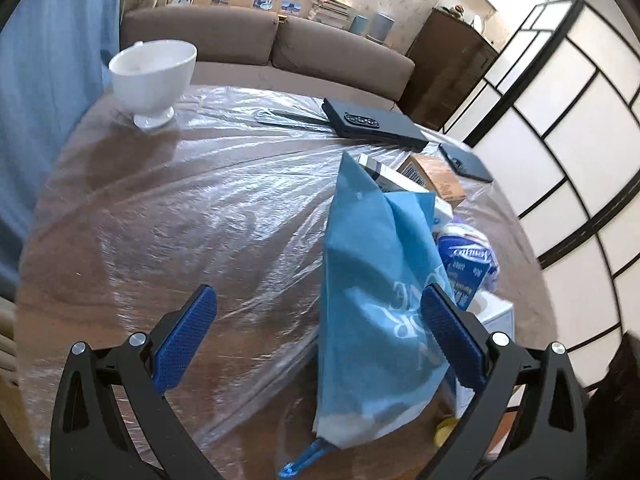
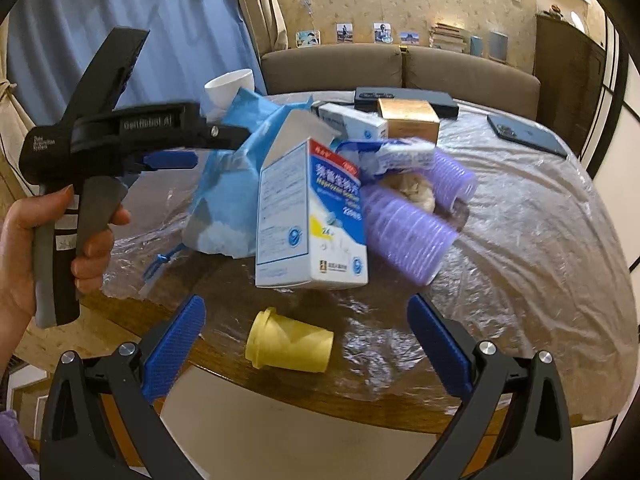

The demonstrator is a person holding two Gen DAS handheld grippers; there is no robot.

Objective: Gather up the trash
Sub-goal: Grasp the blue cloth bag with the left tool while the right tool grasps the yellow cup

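Note:
A blue drawstring bag (image 1: 372,292) stands on the plastic-covered round table (image 1: 180,208); it also shows in the right wrist view (image 2: 236,168). My left gripper (image 1: 320,328) is open, its right pad (image 1: 452,336) beside the bag. It also shows in the right wrist view (image 2: 168,160), held by a hand. My right gripper (image 2: 304,344) is open above a yellow cup (image 2: 290,345) lying on its side near the table edge. Behind the cup stand an open white-and-blue medicine box (image 2: 312,220), purple hair rollers (image 2: 408,224), a blue-white packet (image 2: 384,154) and a crumpled paper wad (image 2: 412,190).
A white bowl (image 1: 154,76), a dark flat case (image 1: 372,124), a phone (image 1: 466,162), a brown box (image 1: 438,174) and another white box (image 2: 352,120) are on the table. A sofa (image 1: 260,44) lies beyond. The table edge (image 2: 320,404) is just below my right gripper.

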